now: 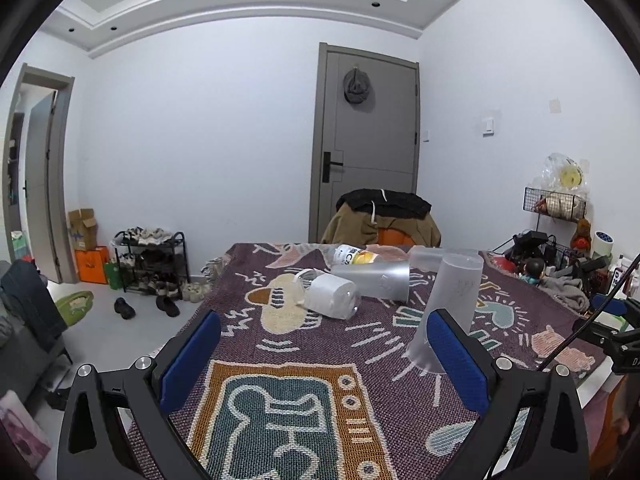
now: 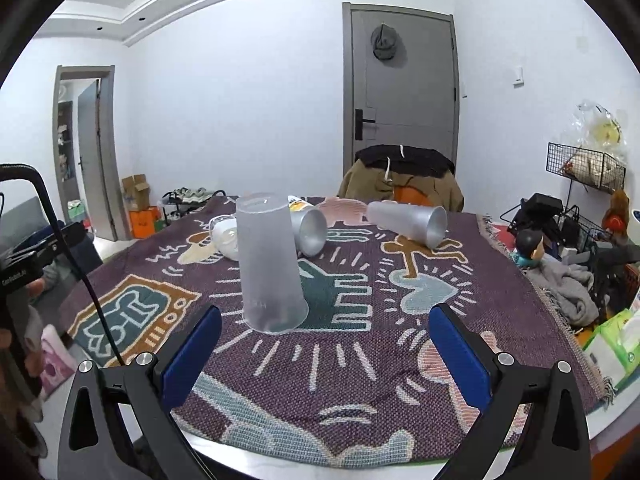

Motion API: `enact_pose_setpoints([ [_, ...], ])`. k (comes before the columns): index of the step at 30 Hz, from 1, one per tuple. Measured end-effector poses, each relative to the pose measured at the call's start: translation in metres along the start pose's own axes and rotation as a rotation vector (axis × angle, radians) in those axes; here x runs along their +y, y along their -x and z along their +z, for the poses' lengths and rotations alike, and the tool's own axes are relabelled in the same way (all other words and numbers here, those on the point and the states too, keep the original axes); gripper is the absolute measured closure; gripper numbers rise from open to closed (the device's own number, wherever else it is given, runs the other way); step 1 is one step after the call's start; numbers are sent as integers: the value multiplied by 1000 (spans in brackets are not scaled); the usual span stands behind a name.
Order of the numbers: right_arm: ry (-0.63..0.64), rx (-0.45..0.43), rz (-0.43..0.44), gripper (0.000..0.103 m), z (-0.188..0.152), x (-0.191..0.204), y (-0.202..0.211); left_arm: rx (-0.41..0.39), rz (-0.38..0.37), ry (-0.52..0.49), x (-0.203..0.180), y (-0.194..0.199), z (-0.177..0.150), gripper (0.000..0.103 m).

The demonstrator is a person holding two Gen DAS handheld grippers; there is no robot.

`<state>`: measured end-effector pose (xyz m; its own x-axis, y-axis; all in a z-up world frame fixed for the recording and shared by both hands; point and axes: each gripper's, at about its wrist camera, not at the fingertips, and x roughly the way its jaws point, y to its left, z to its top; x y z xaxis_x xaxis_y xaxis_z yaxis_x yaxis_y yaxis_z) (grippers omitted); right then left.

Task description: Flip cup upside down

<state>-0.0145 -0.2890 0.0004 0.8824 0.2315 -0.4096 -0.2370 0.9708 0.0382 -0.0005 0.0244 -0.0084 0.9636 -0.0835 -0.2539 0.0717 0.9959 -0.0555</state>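
Both grippers (image 1: 324, 354) (image 2: 326, 354) spread, empty; inverted cup (image 2: 270, 264) partly hidden by left finger (image 1: 456, 354).

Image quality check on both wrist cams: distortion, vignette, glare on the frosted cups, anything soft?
Left wrist: strong fisheye bend in ceiling molding, black corners, even indoor light; upside-down frosted cup translucent, no glare, partly behind the left gripper. Right wrist: same vignette; cup sharp, faint shadow on the patterned cloth; right gripper open, empty.
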Motion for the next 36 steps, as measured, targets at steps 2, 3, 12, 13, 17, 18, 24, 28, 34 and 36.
enact_pose_setpoints([
  [2, -1, -1, 4, 0, 0, 1, 0, -3, 4, -4, 1, 1, 0, 0],
  [3, -3, 0, 7, 0, 0, 1, -1, -6, 6, -7, 1, 2, 0, 0],
  [12, -13, 31, 15, 0, -5, 6, -7, -23, -4, 27, 10, 9, 2, 0],
  [13, -13, 31, 17, 0, -5, 6, -7, -23, -3, 26, 10, 9, 2, 0],
  [17, -15, 41, 17, 0, -6, 5, -9, -24, 3, 21, 9, 9, 2, 0],
  [18, -17, 43, 16, 0, -7, 5, -10, -25, 5, 20, 8, 9, 2, 0],
  [24, -23, 47, 11, 0, -7, 3, -11, -25, 14, 15, 7, 7, 2, 0],
  [28, -39, 53, 27, 0, -8, 1, -13, -28, 13, 13, 6, 7, 4, 0],
  [34, -29, 52, 23, 0, -9, 3, -13, -23, 11, 1, 5, 6, 4, 0],
  [36, -25, 52, 24, 0, -9, 4, -14, -23, 16, -3, 4, 6, 3, 0],
])
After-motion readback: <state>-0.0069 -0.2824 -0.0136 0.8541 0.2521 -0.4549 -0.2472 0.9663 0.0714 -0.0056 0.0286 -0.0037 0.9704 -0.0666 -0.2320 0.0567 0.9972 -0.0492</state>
